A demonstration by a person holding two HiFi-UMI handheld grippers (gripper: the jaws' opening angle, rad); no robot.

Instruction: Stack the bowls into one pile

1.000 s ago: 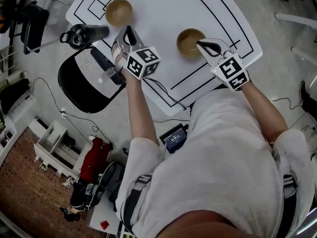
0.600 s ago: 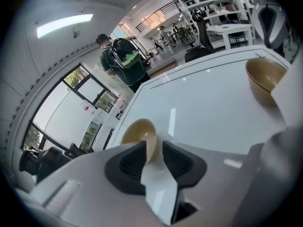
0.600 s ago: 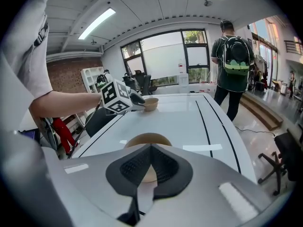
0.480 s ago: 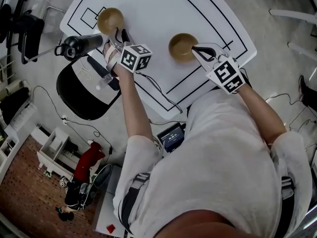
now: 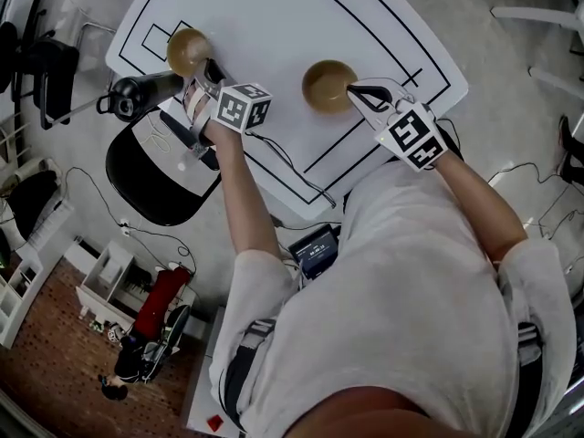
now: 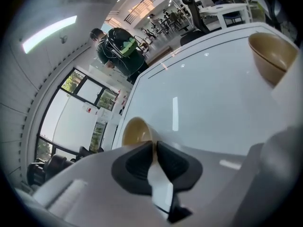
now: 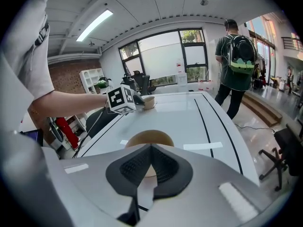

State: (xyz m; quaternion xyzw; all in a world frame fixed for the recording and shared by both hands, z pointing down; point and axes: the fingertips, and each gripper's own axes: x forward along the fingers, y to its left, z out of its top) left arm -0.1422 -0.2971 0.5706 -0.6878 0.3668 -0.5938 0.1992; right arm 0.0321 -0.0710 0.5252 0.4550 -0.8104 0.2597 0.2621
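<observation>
Left bowl [image 5: 185, 50] sits at ten o'clock on the white table [image 5: 274, 16], near its edge. Left gripper [image 5: 206, 67], at this bowl's five o'clock, has its jaws pinched to a slit on the rim. Right bowl [image 5: 326, 85] rests well apart, at the left bowl's four o'clock. Right gripper [image 5: 353, 89], at its three o'clock, is fully closed, holding nothing.

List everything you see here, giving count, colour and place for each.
table: one, white with black lines, centre.
bowls: two, tan; left bowl near the table's left edge, right bowl mid-table.
chair: one, black, left of the table.
flask: one, black, between chair and table.
bystander: one, green backpack, beyond the table.
left claw: one, pale, closed on left bowl's rim.
right claw: one, pale, shut and empty beside right bowl.
</observation>
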